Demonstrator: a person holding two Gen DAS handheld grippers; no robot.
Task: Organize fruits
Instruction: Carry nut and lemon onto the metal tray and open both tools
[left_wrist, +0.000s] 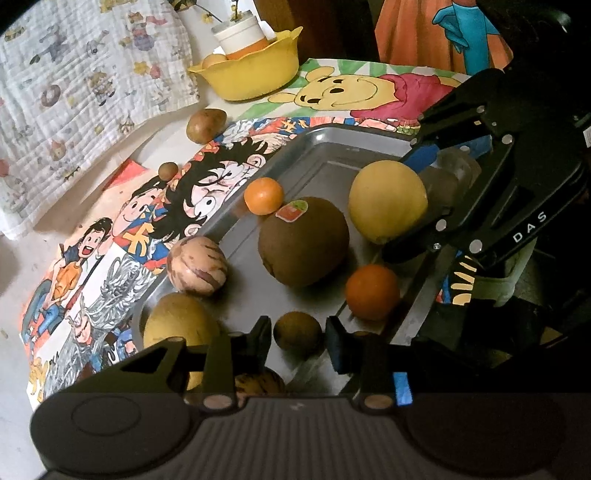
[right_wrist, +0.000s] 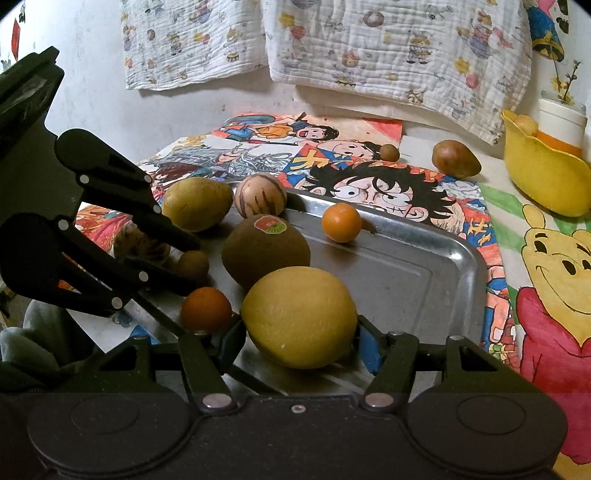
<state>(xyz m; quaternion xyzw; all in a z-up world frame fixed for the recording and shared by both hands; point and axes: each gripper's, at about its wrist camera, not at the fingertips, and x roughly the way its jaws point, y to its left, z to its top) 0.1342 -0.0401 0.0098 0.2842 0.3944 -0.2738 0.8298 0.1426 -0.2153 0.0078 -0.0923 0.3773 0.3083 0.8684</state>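
A metal tray (left_wrist: 328, 147) (right_wrist: 424, 273) holds several fruits: a big brown kiwi with a sticker (left_wrist: 303, 246) (right_wrist: 265, 249), two small oranges (left_wrist: 263, 195) (left_wrist: 372, 291), a striped pepino (left_wrist: 197, 265) (right_wrist: 260, 194), a green-yellow mango (left_wrist: 177, 325) (right_wrist: 195, 203). My left gripper (left_wrist: 297, 338) is open around a small brown fruit (left_wrist: 297, 334) (right_wrist: 192, 264), fingers on either side. My right gripper (right_wrist: 299, 338) has its fingers against both sides of a large yellow fruit (right_wrist: 300, 316) (left_wrist: 388, 201) resting on the tray.
A yellow bowl (left_wrist: 247, 70) (right_wrist: 543, 177) with a white cup stands at the back. A brown pear-like fruit (left_wrist: 205, 125) (right_wrist: 456, 158) and a small brown fruit (left_wrist: 168, 171) (right_wrist: 389, 152) lie on the cartoon mats. A printed cloth (right_wrist: 332, 48) hangs behind.
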